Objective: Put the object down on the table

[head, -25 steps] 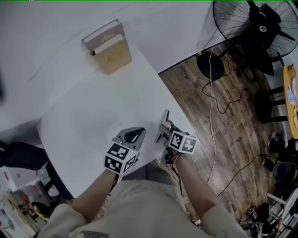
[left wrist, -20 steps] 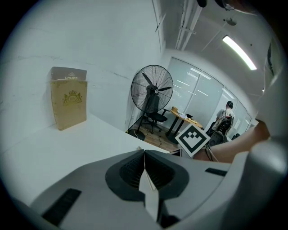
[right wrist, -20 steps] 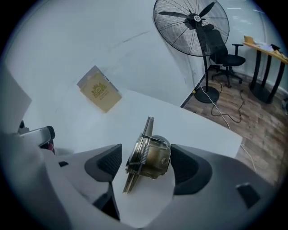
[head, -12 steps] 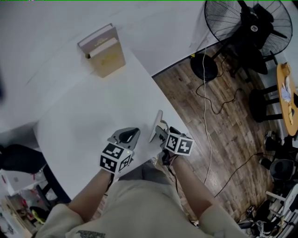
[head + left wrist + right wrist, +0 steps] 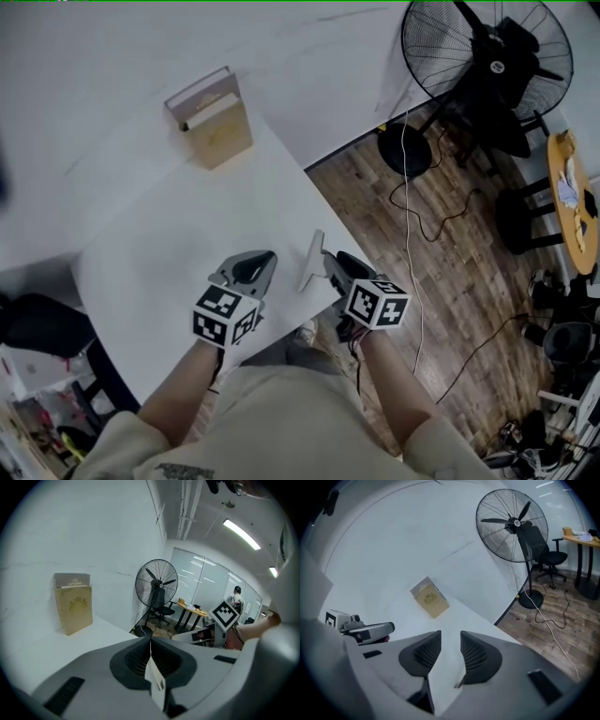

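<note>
My left gripper rests low over the white table near its front edge. Its jaws are shut, and in the left gripper view a small white tab sticks out of the seam towards the camera. To its right is my right gripper, whose jaws are closing. In the right gripper view a gap still shows between the pads. A thin white flat piece lies in that gap, and I cannot tell whether the pads touch it. A white slab stands at this gripper's left side.
A tan book-like box stands upright at the table's far side against the white wall. The table's right edge drops to a wooden floor with a black standing fan, a trailing cable and a chair.
Both grippers have drifted slightly left and back towards my body. The white slab at the right gripper has moved along with it.
</note>
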Demonstrator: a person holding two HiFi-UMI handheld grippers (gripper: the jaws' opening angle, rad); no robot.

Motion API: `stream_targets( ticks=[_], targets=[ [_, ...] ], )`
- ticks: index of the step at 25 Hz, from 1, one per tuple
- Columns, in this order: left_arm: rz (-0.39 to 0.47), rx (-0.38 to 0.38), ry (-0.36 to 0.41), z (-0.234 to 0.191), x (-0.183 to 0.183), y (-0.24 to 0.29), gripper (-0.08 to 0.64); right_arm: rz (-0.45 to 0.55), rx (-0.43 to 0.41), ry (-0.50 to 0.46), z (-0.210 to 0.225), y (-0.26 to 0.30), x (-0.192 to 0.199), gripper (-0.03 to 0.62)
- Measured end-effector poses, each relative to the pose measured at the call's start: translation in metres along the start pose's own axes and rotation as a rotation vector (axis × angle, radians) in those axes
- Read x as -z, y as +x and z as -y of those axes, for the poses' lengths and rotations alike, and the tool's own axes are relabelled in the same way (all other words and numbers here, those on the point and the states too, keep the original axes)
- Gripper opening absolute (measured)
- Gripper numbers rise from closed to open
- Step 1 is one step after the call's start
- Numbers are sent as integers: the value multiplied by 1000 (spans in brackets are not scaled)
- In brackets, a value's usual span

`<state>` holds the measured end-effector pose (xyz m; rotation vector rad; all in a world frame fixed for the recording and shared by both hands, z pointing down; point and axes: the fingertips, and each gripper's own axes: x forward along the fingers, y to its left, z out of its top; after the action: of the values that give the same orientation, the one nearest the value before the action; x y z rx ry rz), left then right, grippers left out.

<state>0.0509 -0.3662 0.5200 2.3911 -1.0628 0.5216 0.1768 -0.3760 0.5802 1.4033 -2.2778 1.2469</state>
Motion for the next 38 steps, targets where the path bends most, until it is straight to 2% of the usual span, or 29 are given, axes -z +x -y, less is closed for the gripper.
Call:
stream_targets(
  ticks=[3,8,12,14,22,29,38],
  targets=[
    [36,-4,24,3,-18,-13,21,54,-32,-89,-22,-20,-21,119],
    [118,-19,111,18,-53,-38,21,120,-131,-223,-69,-58,-47,77],
    [172,-25,181,32,-75,-59,21,197,-140,-373,-102,-91,-67,63],
    [194,-30,214,39,-85,-69,21,239,-149,-417,-116,-107,-77,56],
    [281,-41,287,62,-115,-105,21,371,-157,-511,-154,-166,-108,31],
    [318,-34,289,73,-128,-123,21,409,-160,-584,-174,-196,-116,28],
    [321,-32,287,75,-131,-129,21,423,-145,-588,-175,-200,-122,28]
  ],
)
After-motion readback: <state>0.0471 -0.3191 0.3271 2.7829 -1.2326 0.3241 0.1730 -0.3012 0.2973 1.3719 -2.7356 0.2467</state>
